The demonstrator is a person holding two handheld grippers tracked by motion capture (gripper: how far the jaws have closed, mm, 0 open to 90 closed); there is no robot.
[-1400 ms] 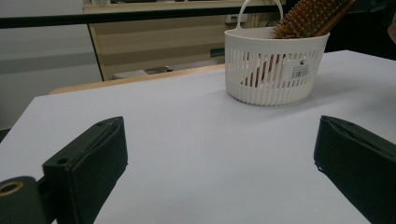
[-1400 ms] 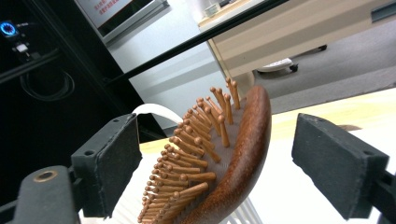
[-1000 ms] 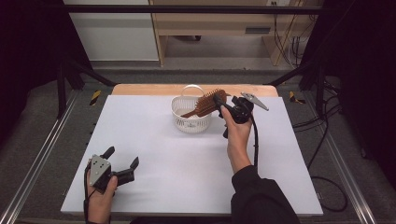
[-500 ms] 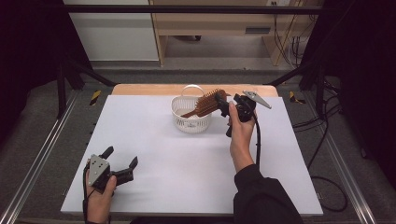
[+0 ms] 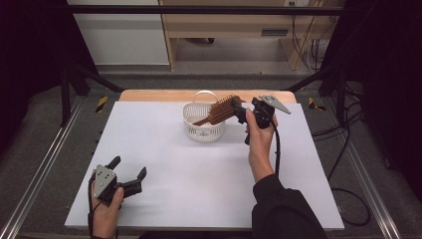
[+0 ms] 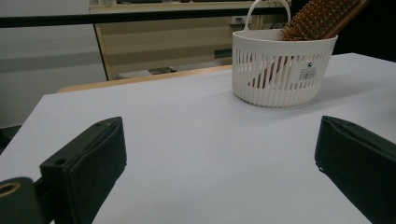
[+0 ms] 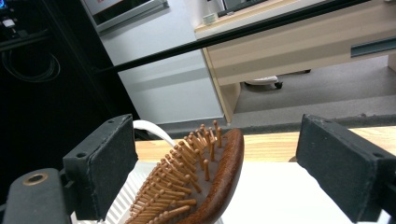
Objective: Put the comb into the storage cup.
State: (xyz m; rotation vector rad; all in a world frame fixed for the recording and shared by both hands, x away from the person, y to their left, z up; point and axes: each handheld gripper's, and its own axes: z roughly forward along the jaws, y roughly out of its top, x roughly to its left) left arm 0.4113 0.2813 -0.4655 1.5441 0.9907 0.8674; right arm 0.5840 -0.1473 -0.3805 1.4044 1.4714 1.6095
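A brown wooden hairbrush [image 5: 222, 109] leans in a white slatted basket [image 5: 203, 130] at the table's far middle, bristled head sticking up over the right rim. My right gripper [image 5: 238, 107] is held level at that head. In the right gripper view the hairbrush [image 7: 210, 182] lies between the wide jaws of the right gripper [image 7: 217, 140]. These have just been closing, but neither pad touches it. My left gripper [image 5: 129, 172] rests open at the front left, holding nothing. From the left gripper [image 6: 219, 158] the basket [image 6: 280, 70] and hairbrush [image 6: 322, 16] stand far ahead.
The white tabletop [image 5: 199, 189] has a wooden strip [image 5: 149, 95] along its far edge. Metal frame rails [image 5: 45, 164] run down both sides. Cables [image 5: 348, 149] lie on the floor to the right, and a wooden cabinet [image 5: 239, 30] stands beyond the table.
My right hand has edged slightly to the right beside the basket. The hairbrush still leans in the basket. The left hand has not moved.
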